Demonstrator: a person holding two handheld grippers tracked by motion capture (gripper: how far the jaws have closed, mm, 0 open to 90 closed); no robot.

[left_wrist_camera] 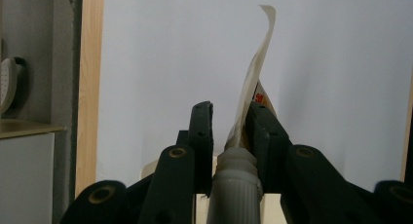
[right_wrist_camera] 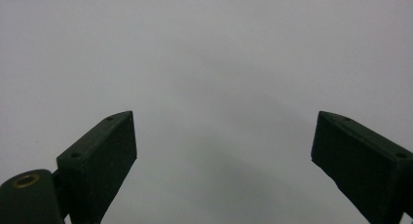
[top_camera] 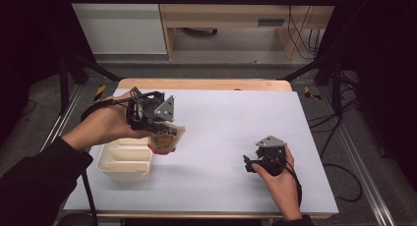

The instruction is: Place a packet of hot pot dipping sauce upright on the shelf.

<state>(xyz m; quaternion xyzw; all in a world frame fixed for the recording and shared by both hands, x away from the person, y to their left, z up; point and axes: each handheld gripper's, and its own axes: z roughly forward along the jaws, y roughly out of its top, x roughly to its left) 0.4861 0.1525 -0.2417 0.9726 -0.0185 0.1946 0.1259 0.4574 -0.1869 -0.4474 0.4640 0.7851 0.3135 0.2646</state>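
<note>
A small pouch [top_camera: 166, 140] with red and orange print and a grey ribbed spout [left_wrist_camera: 237, 182] hangs a little above the table, by the near right corner of the cream tray [top_camera: 124, 163]. My left gripper [top_camera: 164, 131] is shut on it at the spout end. In the left gripper view the jaws of the left gripper [left_wrist_camera: 231, 121] clamp the spout, and the pouch's thin sheet [left_wrist_camera: 254, 70] curls away beyond them. My right gripper [top_camera: 249, 164] rests on the table at the right, pointing left. Its jaws [right_wrist_camera: 224, 151] are open wide with bare table between them.
The cream tray has long compartments and sits near the table's front left edge. The white tabletop [top_camera: 231, 113] is bordered by a wooden strip at the back. Dark stand legs and cables flank both sides of the table.
</note>
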